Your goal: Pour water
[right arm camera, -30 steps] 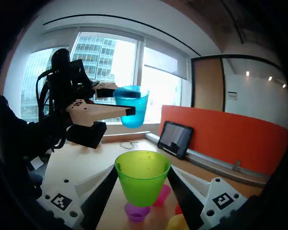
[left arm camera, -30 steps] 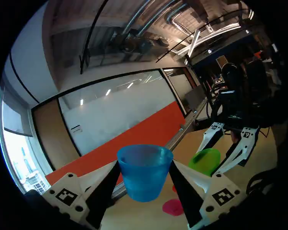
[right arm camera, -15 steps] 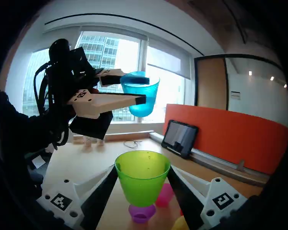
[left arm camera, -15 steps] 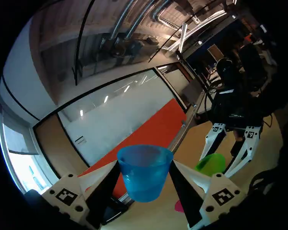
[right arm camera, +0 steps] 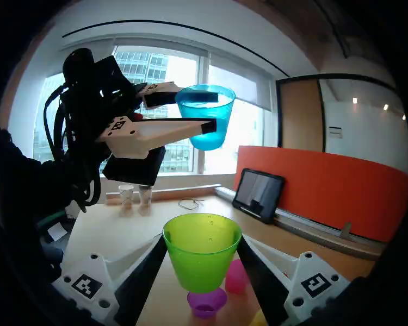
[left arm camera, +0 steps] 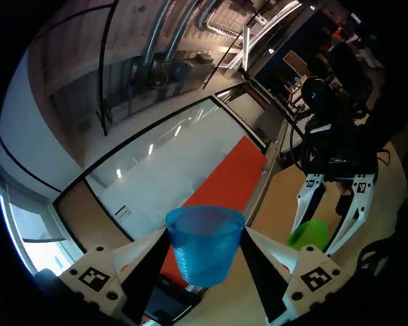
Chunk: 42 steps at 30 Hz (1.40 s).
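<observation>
wooden table (right arm camera: 111,228) | orange panel (right arm camera: 334,185) far right, tablet (right arm camera: 258,193) just left of it | left gripper (right arm camera: 208,112) clamped on blue cup (right arm camera: 206,136), raised far left | right gripper (right arm camera: 201,239) clamped on upright green cup (right arm camera: 202,266), near centre | purple cup (right arm camera: 206,302) on table below | square coded marker (right arm camera: 88,285) on finger base

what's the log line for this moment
left gripper: shut on translucent blue plastic cup | right gripper: shut on translucent green plastic cup | pour: not begun
</observation>
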### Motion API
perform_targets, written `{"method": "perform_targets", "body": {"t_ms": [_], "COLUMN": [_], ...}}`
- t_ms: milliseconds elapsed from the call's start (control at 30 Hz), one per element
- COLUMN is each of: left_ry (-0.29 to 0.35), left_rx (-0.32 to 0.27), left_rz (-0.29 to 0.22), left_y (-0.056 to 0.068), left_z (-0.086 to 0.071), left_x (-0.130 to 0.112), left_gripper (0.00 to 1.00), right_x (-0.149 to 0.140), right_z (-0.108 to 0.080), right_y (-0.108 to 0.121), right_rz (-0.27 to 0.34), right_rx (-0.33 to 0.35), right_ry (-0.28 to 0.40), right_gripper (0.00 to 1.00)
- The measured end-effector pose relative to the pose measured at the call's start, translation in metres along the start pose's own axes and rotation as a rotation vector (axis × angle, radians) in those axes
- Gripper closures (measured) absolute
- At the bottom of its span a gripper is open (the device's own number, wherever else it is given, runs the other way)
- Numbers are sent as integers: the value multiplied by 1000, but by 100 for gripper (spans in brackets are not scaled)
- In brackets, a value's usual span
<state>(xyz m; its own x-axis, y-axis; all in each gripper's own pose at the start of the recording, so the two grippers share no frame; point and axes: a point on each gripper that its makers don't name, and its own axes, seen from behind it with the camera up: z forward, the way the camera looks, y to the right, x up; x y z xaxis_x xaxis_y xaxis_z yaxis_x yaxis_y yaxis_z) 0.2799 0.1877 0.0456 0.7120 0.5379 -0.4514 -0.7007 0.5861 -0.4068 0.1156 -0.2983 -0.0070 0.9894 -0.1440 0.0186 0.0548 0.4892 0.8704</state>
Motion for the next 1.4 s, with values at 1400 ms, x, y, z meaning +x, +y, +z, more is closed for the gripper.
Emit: {"method": "perform_targets", "body": {"t_ms": [1400], "left_ry": [-8], "left_rx": [21], "left_rz": [272], "left_y": [1], "left_z": [14], "left_x": [8], "left_gripper": [15], "right_x": [3], "right_z": [3], "right_y": [-3], "right_rz": [-3], "right_rx": [13], "right_ry": [13], "right_gripper": [9]}}
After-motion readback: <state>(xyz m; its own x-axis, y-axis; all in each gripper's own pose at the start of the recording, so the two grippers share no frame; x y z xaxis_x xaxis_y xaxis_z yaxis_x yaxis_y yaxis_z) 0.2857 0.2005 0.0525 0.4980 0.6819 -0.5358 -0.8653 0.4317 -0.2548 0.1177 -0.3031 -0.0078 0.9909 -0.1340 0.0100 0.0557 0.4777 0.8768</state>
